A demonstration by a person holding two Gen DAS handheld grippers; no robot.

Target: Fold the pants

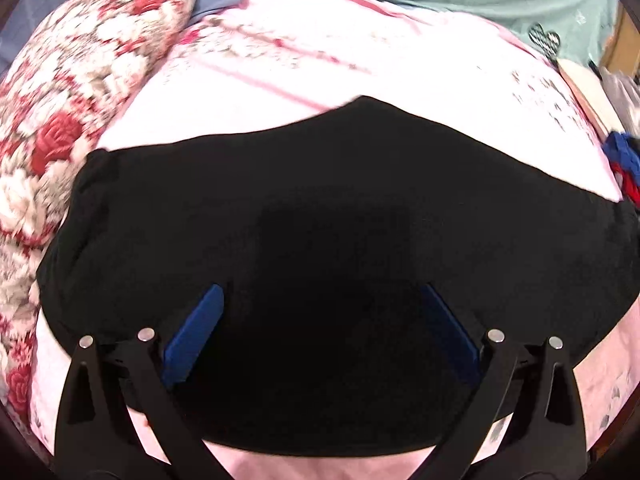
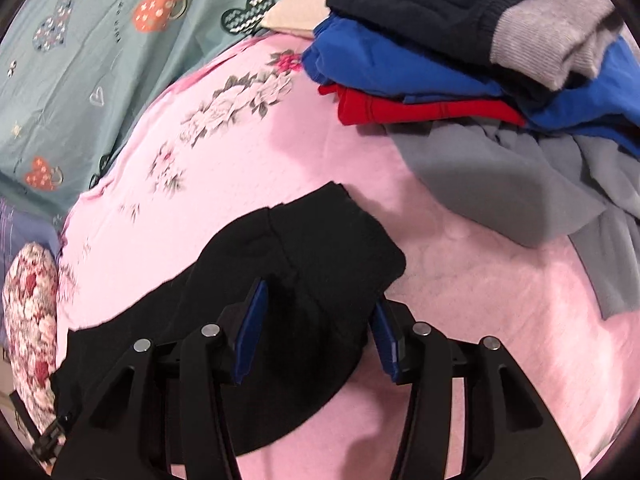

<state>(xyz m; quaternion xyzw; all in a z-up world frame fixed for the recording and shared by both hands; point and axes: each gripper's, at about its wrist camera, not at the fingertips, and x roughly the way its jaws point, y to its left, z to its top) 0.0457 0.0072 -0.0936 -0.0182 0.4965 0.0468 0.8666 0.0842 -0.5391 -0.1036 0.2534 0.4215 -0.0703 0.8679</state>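
- I see one pair of black pants point(image 1: 320, 216) lying on the pink floral bedsheet point(image 1: 360, 68) of the bed, spread in a broad dark slab with a curved far edge and no visible detail in the cloth.
- From the right wrist view, the pants point(image 2: 304, 256) end in a bunched, rounded lump with a seam line across it, and a flatter part trails off to the left.
- My left tool point(image 1: 320, 336) hovers over the middle of the pants, its two blue pads point(image 1: 196, 332) spread wide; whether they touch the cloth I cannot tell.
- My right tool point(image 2: 318, 332) has its blue fingers point(image 2: 250, 332) spread on either side of the bunched end, the cloth lying between them, not pinched.
- I count one rose-patterned pillow point(image 1: 80, 92) at the left edge of the bed, beside the pants.
- One teal heart-print cover point(image 2: 80, 80) lies beyond the sheet.
- One pile of clothes point(image 2: 480, 60) sits apart from the pants: I count a dark knit with grey cuff, a blue piece, a red piece and a grey garment point(image 2: 500, 172) spilling out below.
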